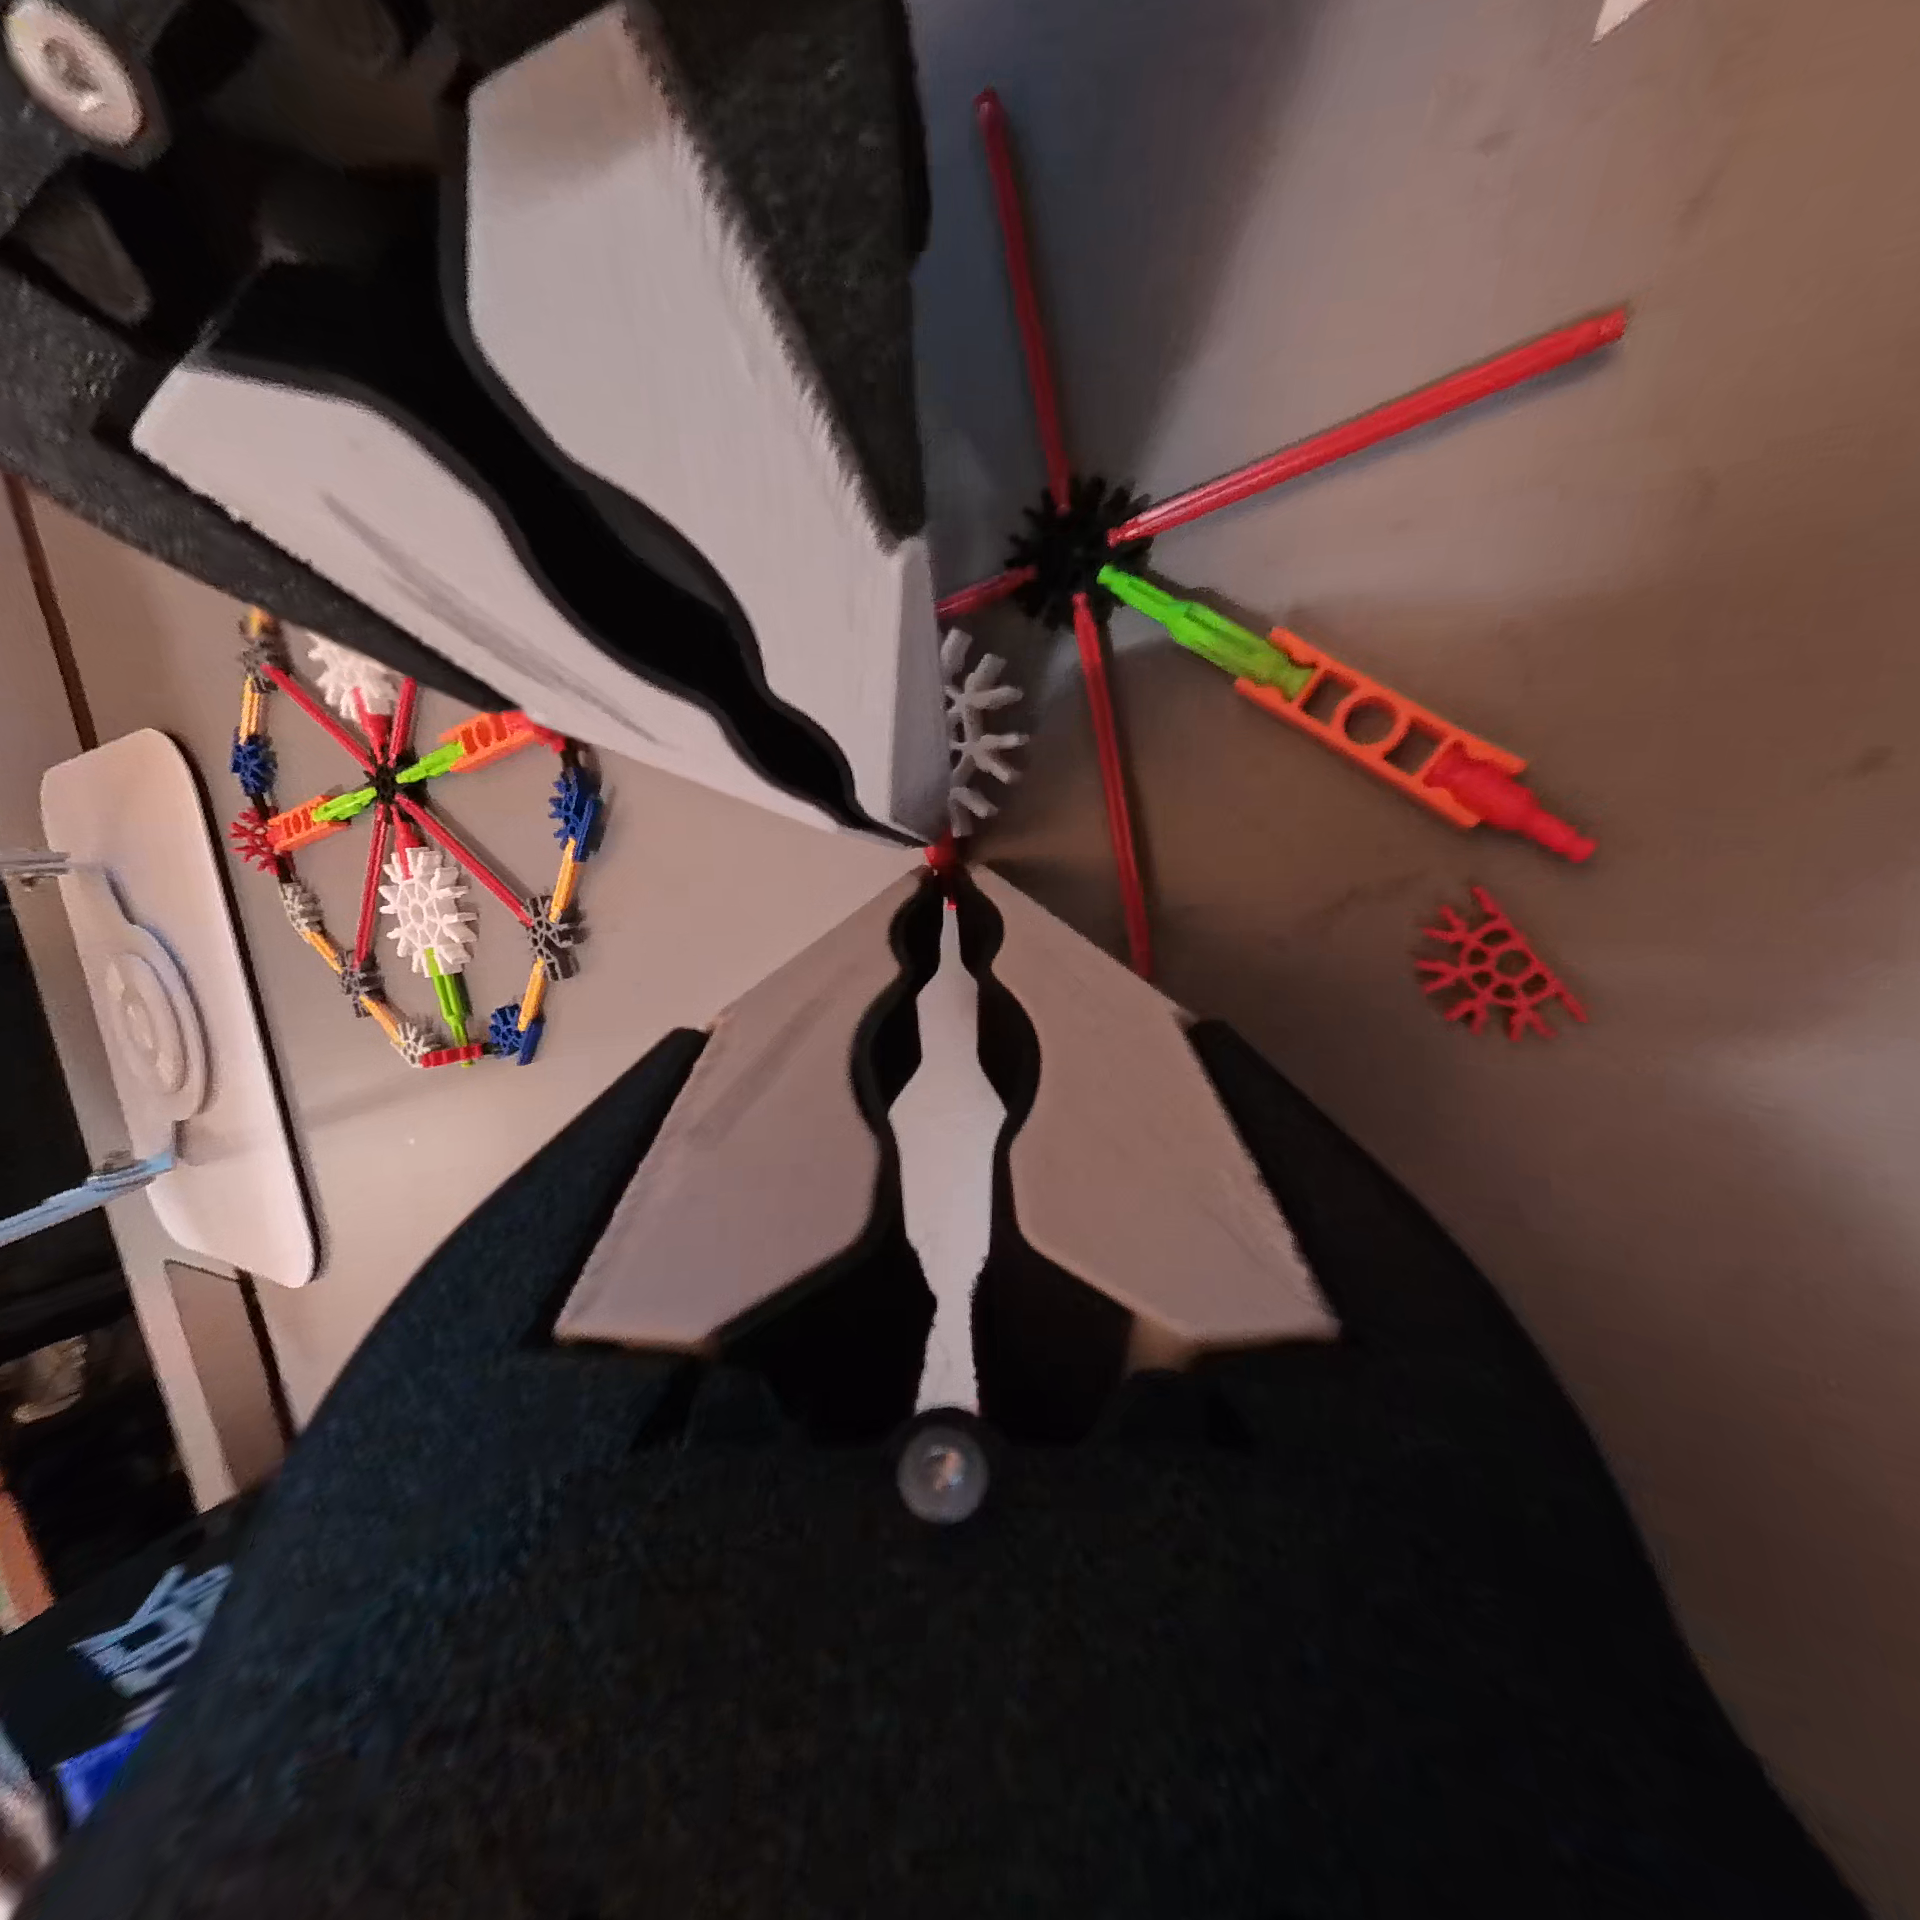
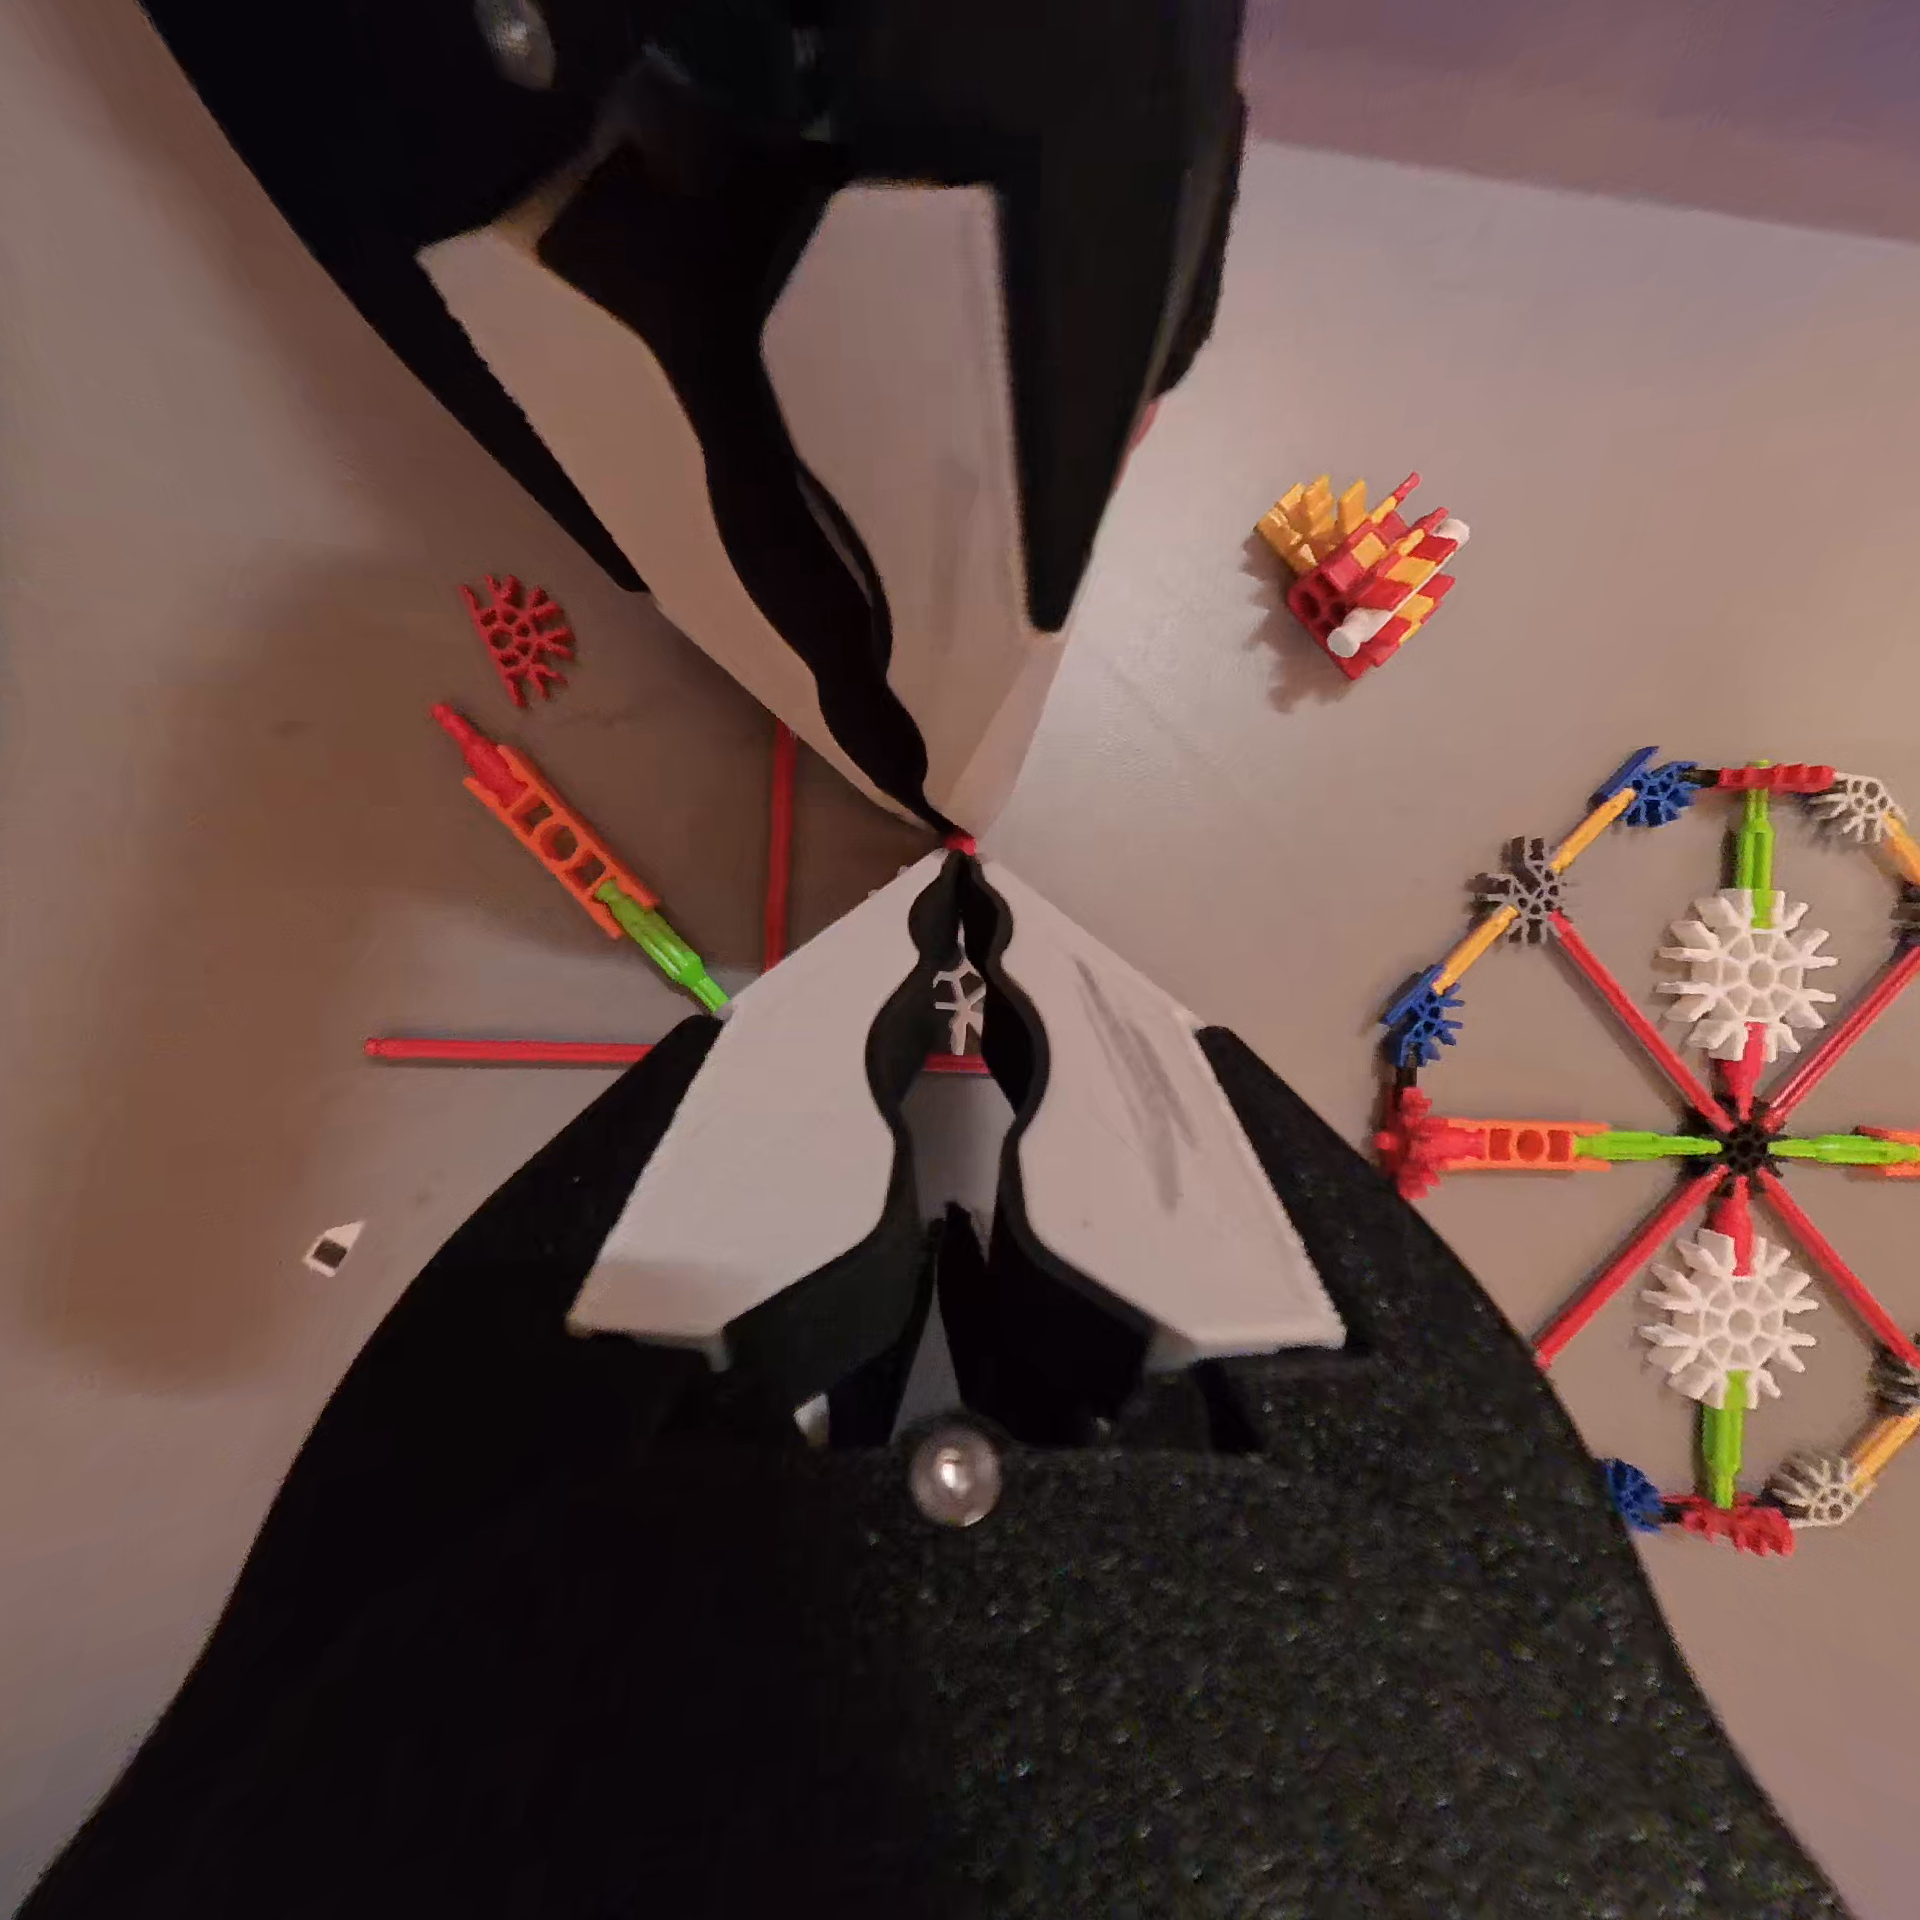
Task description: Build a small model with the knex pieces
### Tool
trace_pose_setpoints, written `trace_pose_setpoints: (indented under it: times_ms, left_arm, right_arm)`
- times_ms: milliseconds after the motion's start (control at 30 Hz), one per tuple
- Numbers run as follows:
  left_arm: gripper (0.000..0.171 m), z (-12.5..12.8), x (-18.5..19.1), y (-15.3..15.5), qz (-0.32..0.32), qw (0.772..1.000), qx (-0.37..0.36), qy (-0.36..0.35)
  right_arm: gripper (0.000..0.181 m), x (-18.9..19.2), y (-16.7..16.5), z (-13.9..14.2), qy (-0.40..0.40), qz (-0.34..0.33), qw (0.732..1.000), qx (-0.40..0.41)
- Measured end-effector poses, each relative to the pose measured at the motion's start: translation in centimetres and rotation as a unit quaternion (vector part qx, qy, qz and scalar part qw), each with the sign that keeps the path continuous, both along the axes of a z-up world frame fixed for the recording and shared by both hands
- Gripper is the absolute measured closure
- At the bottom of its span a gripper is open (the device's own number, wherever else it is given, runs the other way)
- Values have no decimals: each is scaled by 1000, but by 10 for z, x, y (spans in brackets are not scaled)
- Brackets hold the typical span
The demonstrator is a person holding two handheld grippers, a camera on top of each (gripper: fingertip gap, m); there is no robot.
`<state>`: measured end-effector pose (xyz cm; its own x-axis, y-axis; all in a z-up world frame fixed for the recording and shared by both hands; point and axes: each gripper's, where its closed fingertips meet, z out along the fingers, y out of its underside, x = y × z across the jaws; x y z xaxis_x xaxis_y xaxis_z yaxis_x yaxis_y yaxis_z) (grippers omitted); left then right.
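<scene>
My left gripper (image 1: 940,878) is shut, with a short red rod (image 1: 943,854) pinched at its tips. My right gripper (image 2: 956,860) is shut too, and its tips meet the same red rod (image 2: 961,840) head-on. In the left wrist view the right gripper (image 1: 920,831) comes in from the upper left. A white snowflake connector (image 1: 982,727) sits right beside the rod and shows between my right fingers (image 2: 961,1003). Just beyond is a black hub (image 1: 1070,556) with several long red rods (image 1: 1361,426), a green rod (image 1: 1205,629) and an orange connector (image 1: 1382,727).
A finished spoked wheel (image 1: 416,842) (image 2: 1745,1143) lies on the beige table. A loose red connector (image 1: 1496,966) (image 2: 517,636) and a red and yellow stack of connectors (image 2: 1361,566) lie nearby. A white plate (image 1: 177,987) is at the left table edge. Both grippers' tips are close together, under 4 cm apart.
</scene>
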<state>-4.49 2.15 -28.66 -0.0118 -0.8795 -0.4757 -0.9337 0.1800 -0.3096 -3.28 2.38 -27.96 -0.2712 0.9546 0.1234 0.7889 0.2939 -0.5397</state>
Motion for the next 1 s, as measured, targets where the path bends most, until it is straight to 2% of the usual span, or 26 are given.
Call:
trace_pose_setpoints:
  times_ms: [33, 167, 300, 400, 833, 1000]
  left_arm:
    - [170, 0, 0, 0, -2, 1000, 8, 8]
    - [170, -1, 1, 1, -16, 998, 36, 49]
    - [171, -2, 4, 1, -17, 999, 27, 36]
    - [170, -2, 7, 3, -13, 998, 35, 40]
    - [171, -4, 11, 5, -19, 997, 46, 54]
    - [171, -5, 12, 5, -22, 996, 58, 59]
  right_arm:
    - [181, 0, 0, 0, -1, -4, 1000, -4]
    - [181, 0, 0, 0, -6, -11, 1000, -25]
    - [181, 1, -1, 2, 16, -26, 995, -92]
    - [181, 3, 5, 3, 19, -41, 995, -89]
    - [181, 7, 2, 1, -48, -14, 999, -18]
    - [181, 9, 2, 1, -37, -14, 998, -44]
